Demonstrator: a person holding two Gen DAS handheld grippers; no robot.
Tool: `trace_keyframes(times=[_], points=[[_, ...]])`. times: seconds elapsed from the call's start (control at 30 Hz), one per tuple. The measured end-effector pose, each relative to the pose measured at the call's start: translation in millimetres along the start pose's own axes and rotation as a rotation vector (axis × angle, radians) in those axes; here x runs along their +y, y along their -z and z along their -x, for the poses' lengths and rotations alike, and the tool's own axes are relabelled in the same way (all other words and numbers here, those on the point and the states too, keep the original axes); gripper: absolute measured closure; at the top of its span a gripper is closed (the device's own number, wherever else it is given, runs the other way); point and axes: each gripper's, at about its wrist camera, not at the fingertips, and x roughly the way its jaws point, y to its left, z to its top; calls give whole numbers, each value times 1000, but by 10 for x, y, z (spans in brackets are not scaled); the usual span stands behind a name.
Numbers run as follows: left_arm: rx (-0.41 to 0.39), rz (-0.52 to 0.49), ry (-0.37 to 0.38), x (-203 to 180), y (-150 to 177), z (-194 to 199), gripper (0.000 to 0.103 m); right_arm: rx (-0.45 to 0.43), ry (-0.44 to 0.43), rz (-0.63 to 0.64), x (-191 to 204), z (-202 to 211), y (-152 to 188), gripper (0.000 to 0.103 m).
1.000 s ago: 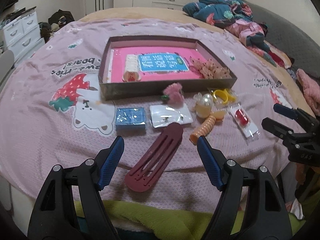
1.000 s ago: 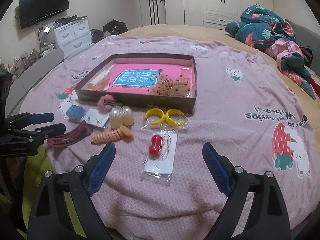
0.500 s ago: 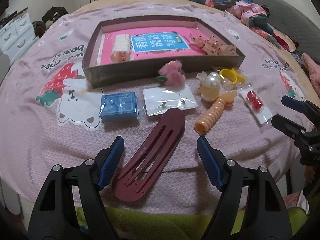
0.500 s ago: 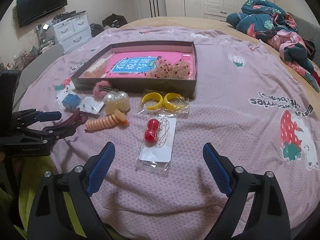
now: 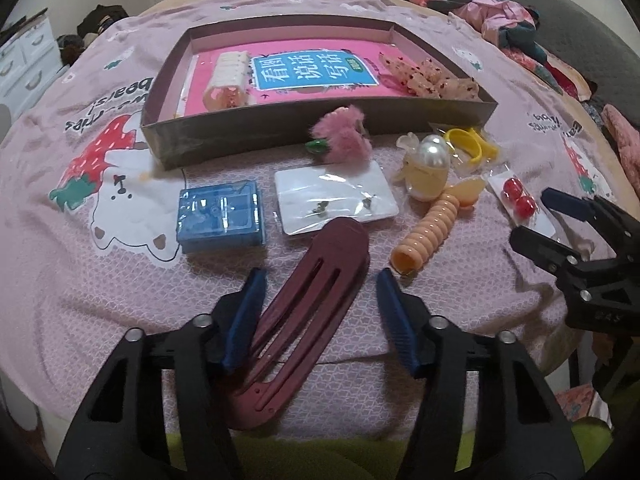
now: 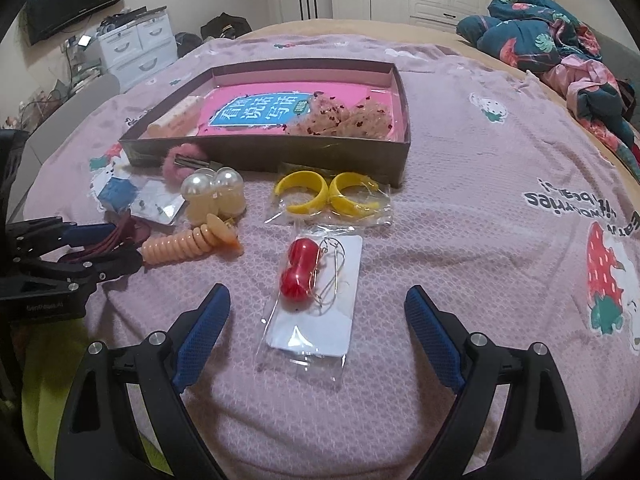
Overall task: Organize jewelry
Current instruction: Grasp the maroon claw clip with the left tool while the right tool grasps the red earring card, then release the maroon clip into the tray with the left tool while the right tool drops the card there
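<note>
The left claw [image 5: 318, 312] straddles a long, flat maroon hair clip [image 5: 308, 312] of smooth slotted plastic lying on the bed's pink quilted cover [image 5: 100, 300]. Its jaws have just been closing, and its ribbed blue pads [image 5: 394, 316] stand just beside the clip's edges; I cannot tell if they touch. Just ahead of it lie a blue clear plastic case [image 5: 220, 218] and a peach spiral hair tie [image 5: 426, 234]. The right claw [image 6: 318, 320] is released, jaws wide, around a glossy bagged card of round red bead earrings [image 6: 316, 296]. Beyond both stands the shallow cardboard tray [image 6: 280, 156].
</note>
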Motion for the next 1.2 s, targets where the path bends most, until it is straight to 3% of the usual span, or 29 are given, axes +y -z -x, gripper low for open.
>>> trace_keyframes(times=[0.1, 0.2, 0.4, 0.8, 1.2], points=[[2, -14, -2, -24, 12, -3, 66, 7, 3, -6, -11, -52, -17, 15], [0, -23, -9, -46, 21, 6, 71, 10, 18, -18, -22, -83, -9, 21], [-12, -7, 3, -51, 44, 48, 77, -2, 26, -12, -74, -91, 20, 62], [-50, 80, 48, 87, 97, 223, 81, -41, -5, -38, -125, 157, 59, 63], [-142, 147, 50, 296, -13, 555, 81, -81, -45, 17, 118, 343, -82, 63]])
